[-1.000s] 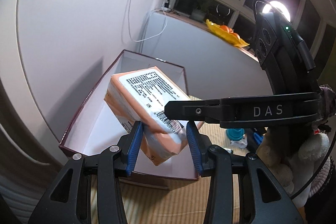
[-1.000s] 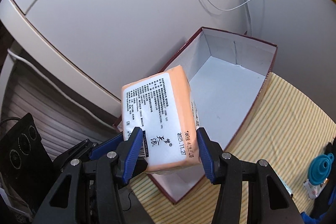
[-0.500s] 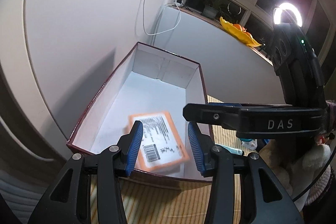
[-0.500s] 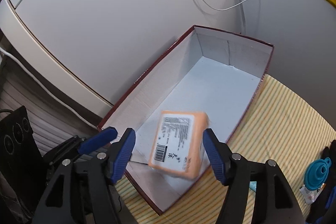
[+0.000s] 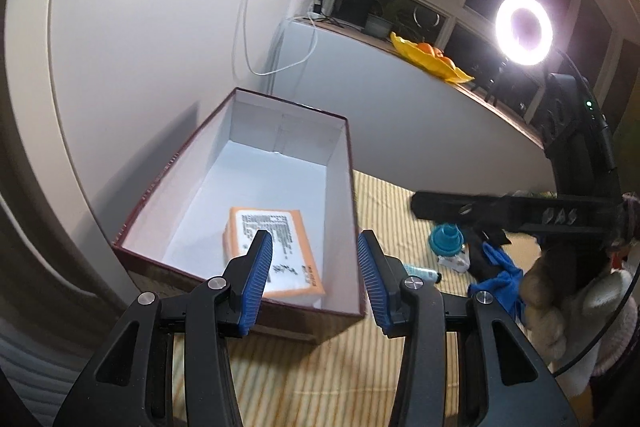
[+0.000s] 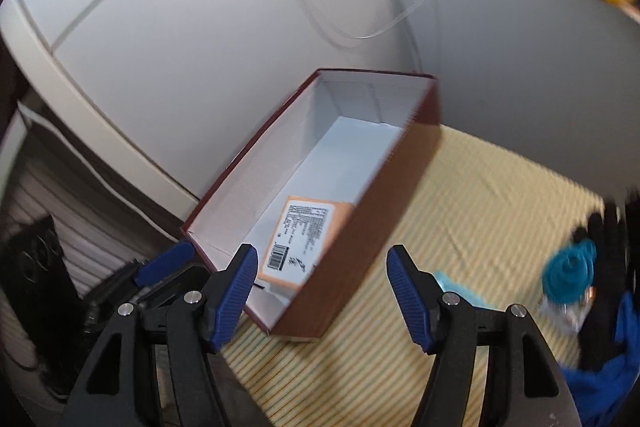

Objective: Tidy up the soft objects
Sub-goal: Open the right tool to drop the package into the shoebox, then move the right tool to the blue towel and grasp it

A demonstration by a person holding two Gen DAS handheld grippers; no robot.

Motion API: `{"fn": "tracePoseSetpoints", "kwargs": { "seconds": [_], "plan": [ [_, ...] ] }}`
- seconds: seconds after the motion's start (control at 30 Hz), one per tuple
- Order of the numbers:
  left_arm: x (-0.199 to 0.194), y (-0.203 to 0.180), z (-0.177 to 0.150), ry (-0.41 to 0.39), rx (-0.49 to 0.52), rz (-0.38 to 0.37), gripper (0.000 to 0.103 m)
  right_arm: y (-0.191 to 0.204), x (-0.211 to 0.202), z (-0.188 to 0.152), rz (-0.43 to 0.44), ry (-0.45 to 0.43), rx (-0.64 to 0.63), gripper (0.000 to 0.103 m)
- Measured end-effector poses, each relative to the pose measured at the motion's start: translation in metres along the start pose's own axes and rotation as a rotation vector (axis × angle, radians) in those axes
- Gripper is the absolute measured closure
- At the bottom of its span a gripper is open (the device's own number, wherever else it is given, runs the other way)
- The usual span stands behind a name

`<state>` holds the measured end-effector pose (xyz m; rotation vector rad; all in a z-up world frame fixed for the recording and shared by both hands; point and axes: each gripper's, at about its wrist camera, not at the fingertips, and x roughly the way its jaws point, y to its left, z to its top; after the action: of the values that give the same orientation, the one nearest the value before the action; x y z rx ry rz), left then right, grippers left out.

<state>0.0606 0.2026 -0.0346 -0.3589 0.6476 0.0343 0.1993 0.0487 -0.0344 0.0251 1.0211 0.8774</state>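
Lying flat in the box (image 5: 344, 163), the orange pack (image 5: 276, 251) is free of both grippers.

Left wrist view: the left gripper (image 5: 315, 281) hangs above the near end of the box with its jaws apart and nothing between the pads; the pack rests label up on the white floor at the near end, closer to the right wall. The right gripper (image 5: 500, 213) reaches in from the right, blurred, over the striped mat (image 5: 320, 379). A teal funnel (image 5: 447, 239), a blue cloth (image 5: 498, 267) and a plush toy (image 5: 560, 291) lie to the right of the box.

Right wrist view: the right gripper (image 6: 320, 291) has just been opening and its jaws stand wide with nothing between them, above the near right corner of the box (image 6: 360, 235). The pack (image 6: 306, 239) lies inside against the right wall. The funnel (image 6: 570, 273) and the cloth (image 6: 600, 379) sit far right on the mat (image 6: 480, 211).
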Motion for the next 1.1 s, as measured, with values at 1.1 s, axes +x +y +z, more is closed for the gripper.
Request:
{"fn": "tracePoseSetpoints", "kwargs": {
  "seconds": [1.1],
  "plan": [
    [0.053, -0.179, -0.079, 0.258, 0.256, -0.252, 0.046, -0.198, -0.211, -0.159, -0.253, -0.122, 0.175, 0.025]
  ]
}}
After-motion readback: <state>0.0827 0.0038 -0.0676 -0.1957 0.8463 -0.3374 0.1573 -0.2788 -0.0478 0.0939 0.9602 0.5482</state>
